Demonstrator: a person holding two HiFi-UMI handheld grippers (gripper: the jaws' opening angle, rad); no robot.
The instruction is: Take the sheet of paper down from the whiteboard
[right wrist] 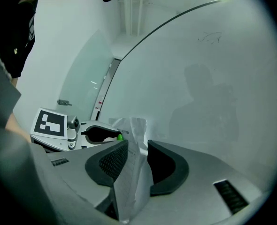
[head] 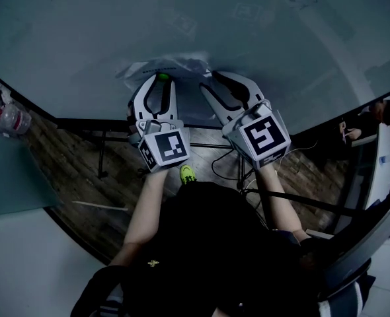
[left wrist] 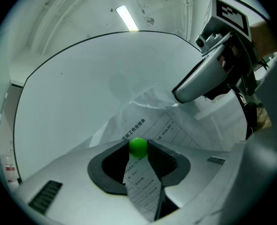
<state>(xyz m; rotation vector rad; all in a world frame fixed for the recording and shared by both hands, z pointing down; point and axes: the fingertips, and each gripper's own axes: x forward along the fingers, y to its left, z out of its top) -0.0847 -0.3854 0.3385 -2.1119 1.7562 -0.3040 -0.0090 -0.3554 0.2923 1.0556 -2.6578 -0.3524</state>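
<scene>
While up at the whiteboard (head: 82, 38), pinches a green ball (left wrist: 138, 146) with the left gripper (left wrist: 138, 151), sheet of paper (left wrist: 152, 128) running back between the jaws. Holds the right gripper (right wrist: 137, 145) spread wide, crumpled paper edge between the jaws, against one pad only. Bunched on the whiteboard ahead of both.

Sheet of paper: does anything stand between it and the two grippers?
Nothing visible does. The sheet of paper already runs between the jaws of the left gripper and the right gripper. A green ball sits on it, pinched between the left jaw tips.
</scene>
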